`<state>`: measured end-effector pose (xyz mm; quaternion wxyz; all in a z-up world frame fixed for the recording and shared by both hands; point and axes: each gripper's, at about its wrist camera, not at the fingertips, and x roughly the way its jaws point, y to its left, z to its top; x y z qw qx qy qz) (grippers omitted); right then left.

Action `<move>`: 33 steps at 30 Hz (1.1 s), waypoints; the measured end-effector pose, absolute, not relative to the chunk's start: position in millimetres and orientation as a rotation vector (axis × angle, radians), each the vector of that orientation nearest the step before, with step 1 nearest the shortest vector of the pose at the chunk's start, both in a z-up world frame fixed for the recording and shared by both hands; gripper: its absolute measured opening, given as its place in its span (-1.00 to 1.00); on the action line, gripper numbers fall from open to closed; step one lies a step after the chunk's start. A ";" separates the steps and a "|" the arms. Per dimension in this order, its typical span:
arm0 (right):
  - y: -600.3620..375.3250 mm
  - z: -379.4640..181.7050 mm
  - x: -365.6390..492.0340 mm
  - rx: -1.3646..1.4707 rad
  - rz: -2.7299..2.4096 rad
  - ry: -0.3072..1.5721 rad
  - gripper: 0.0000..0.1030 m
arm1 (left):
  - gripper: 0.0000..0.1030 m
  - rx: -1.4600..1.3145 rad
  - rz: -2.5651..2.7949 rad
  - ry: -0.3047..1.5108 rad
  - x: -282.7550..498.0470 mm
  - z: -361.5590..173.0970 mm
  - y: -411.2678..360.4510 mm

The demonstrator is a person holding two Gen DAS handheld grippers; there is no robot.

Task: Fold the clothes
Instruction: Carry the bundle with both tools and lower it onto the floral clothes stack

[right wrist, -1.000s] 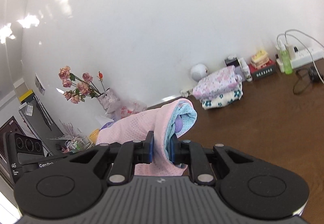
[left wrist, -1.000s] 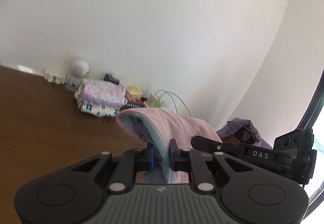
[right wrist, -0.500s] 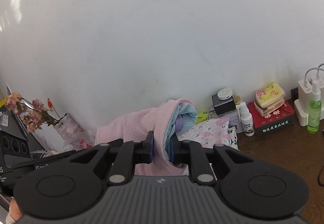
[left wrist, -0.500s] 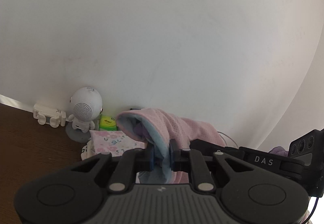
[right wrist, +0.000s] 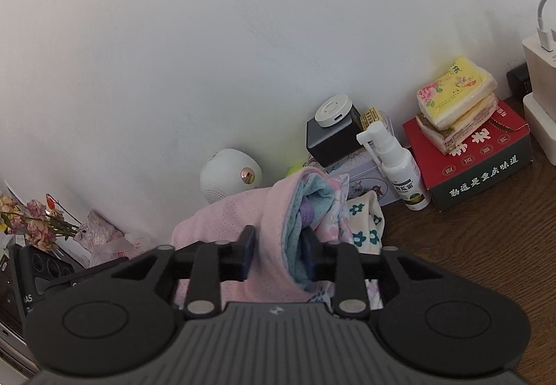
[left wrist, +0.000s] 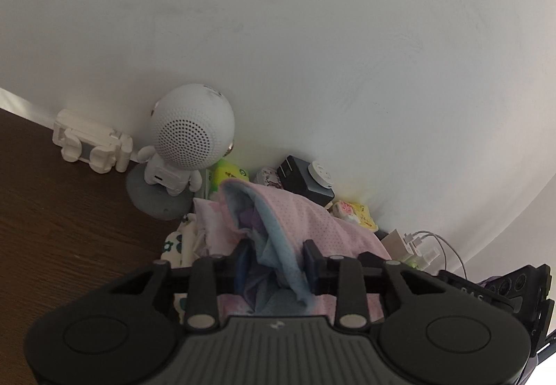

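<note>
A folded pink garment with a light blue lining (left wrist: 295, 218) lies on top of a stack of folded floral clothes (left wrist: 180, 242) near the wall. My left gripper (left wrist: 276, 261) straddles one end of it; its jaws are opening and the cloth hangs slack between the pads. In the right wrist view the same pink garment (right wrist: 278, 211) sits over the floral stack (right wrist: 365, 221). My right gripper (right wrist: 278, 253) straddles the other end, with jaws opening and the fold loose between them. Each gripper's black body shows at the edge of the other's view.
On the brown table (left wrist: 52, 211) along the white wall stand a white round-headed speaker figure (left wrist: 189, 138), a white phone stand (left wrist: 92, 148), a dark box with a white disc (right wrist: 330, 134), a spray bottle (right wrist: 399, 169), a red box (right wrist: 479, 155) under tissue packs (right wrist: 455, 96), and a charger block (right wrist: 542, 106). Dried flowers (right wrist: 34, 221) stand at the left.
Both grippers carried the pink garment forward and down to the stack by the wall. Their jaws, clamped on the cloth before, now stand wider with the cloth slack.
</note>
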<state>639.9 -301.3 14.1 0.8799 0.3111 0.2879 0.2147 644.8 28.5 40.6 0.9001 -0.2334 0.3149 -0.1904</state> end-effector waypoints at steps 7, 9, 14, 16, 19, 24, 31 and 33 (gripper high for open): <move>-290.4 50.6 615.0 0.497 0.375 0.396 -0.46 | -0.60 -0.342 -0.405 0.482 626.7 81.8 0.3; -266.8 50.6 623.9 0.414 0.359 0.407 -0.56 | -0.78 -0.319 -0.365 0.537 636.9 71.0 -13.7; -235.1 23.5 638.4 0.279 0.305 0.436 -0.61 | -0.88 -0.320 -0.305 0.619 655.5 28.2 -23.8; -228.0 11.2 640.1 0.240 0.301 0.436 -0.61 | -0.88 -0.335 -0.313 0.625 659.3 17.4 -20.6; -221.4 2.5 638.9 0.194 0.294 0.418 -0.61 | -0.88 -0.362 -0.341 0.608 652.9 17.6 -13.5; -227.9 20.6 617.6 0.220 0.331 0.321 -0.60 | -0.77 -0.317 -0.379 0.522 624.3 43.0 -11.8; -205.4 18.7 620.6 0.100 0.321 0.411 -0.60 | -0.78 -0.233 -0.354 0.555 621.1 36.1 -19.3; -201.9 16.8 620.9 0.082 0.313 0.417 -0.60 | -0.77 -0.236 -0.345 0.563 622.8 32.0 -17.5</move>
